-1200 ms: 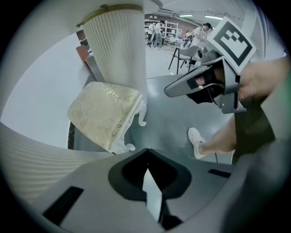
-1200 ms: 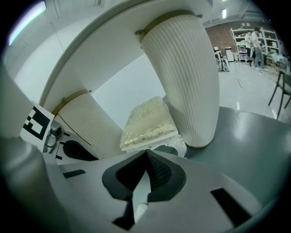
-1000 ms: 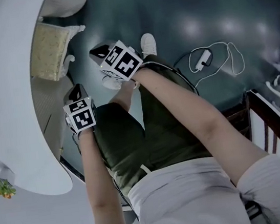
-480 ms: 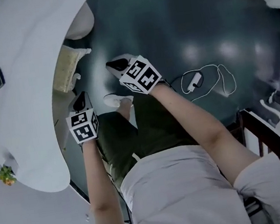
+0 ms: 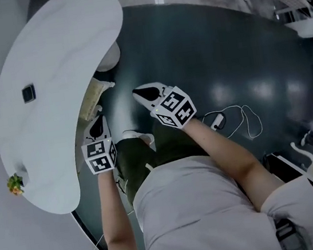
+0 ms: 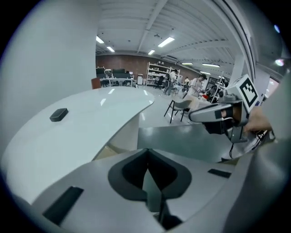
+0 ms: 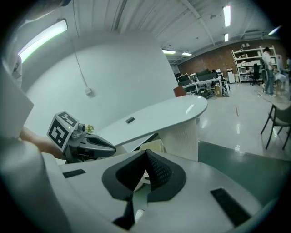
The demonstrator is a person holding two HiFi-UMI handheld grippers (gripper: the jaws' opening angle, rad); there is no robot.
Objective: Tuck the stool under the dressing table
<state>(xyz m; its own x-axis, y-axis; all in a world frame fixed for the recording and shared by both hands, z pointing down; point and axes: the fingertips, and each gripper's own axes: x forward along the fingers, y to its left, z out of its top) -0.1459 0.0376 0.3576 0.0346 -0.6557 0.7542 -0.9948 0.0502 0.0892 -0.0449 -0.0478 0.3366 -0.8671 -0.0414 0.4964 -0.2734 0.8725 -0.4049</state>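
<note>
Two grippers are held out in front of a person whose white shirt fills the bottom of the head view. The left gripper [image 5: 95,124] is left of centre with its marker cube toward the wearer. Its own view shows the jaws pressed flat together with nothing between them. The right gripper [image 5: 142,93] is just right of centre and a little higher in the frame, its jaws likewise closed and empty. Neither one touches anything. Below them are dark green trousers and a white shoe [image 5: 138,135].

Just past the left gripper's tip is the stool [image 5: 91,99]. Only a strip of its cream cushion shows from beneath the curved edge of the dressing table [image 5: 49,61], and the top covers the rest. Beside the stool, higher in the frame, stands the table's round white pedestal [image 5: 110,57].

The white kidney-shaped top sweeps across the upper left. A small dark block [image 5: 28,93] lies on it, and a tiny plant [image 5: 15,183] sits at its lower-left end.

A dark green mat [image 5: 220,43] spreads over the floor to the right. A white cable [image 5: 242,118] with an adapter is looped on it, right of the right gripper.

Farther off, the gripper views show a long hall with strip lights and shelving. A chair [image 7: 277,119] stands on the pale floor.
</note>
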